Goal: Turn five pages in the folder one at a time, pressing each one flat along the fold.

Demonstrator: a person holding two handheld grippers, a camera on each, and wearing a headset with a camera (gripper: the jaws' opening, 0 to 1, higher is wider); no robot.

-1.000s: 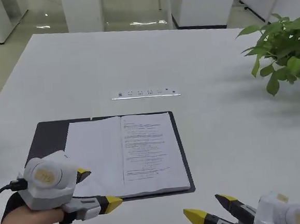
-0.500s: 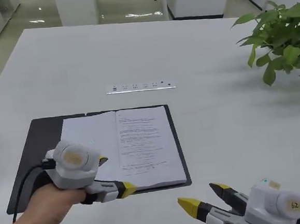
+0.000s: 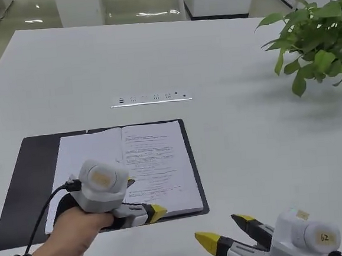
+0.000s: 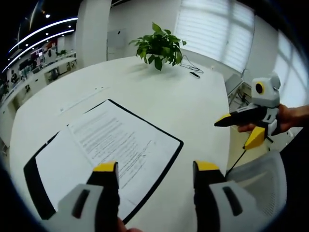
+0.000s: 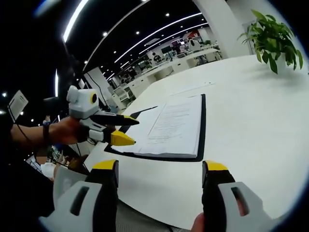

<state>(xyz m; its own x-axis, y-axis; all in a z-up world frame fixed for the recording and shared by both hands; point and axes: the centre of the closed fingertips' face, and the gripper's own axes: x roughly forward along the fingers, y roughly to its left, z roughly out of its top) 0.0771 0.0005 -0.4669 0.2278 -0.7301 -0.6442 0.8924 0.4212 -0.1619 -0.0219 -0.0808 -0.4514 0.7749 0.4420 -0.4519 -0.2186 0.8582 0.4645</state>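
Note:
A black folder [image 3: 27, 181] lies open on the white table, with a blank page [image 3: 84, 155] on the left and a printed page [image 3: 156, 162] on the right. My left gripper [image 3: 143, 198] hovers open over the near edge of the pages, close to the lower right page corner, holding nothing. In its own view its jaws [image 4: 155, 166] stand apart above the folder [image 4: 111, 140]. My right gripper [image 3: 225, 229] is open over bare table, right of and nearer than the folder. From the right gripper view [image 5: 160, 166] the folder [image 5: 176, 123] and the left gripper [image 5: 116, 129] lie ahead.
A flush socket strip [image 3: 151, 98] sits in the table beyond the folder. A green potted plant [image 3: 318, 39] stands at the far right. The table [image 3: 248, 128] has open white surface right of the folder. A cable [image 3: 44, 212] trails from the left gripper.
My left gripper has moved right along the folder's near edge, toward the printed page's lower corner. The head camera has shifted, and the right gripper stays below the folder's right corner.

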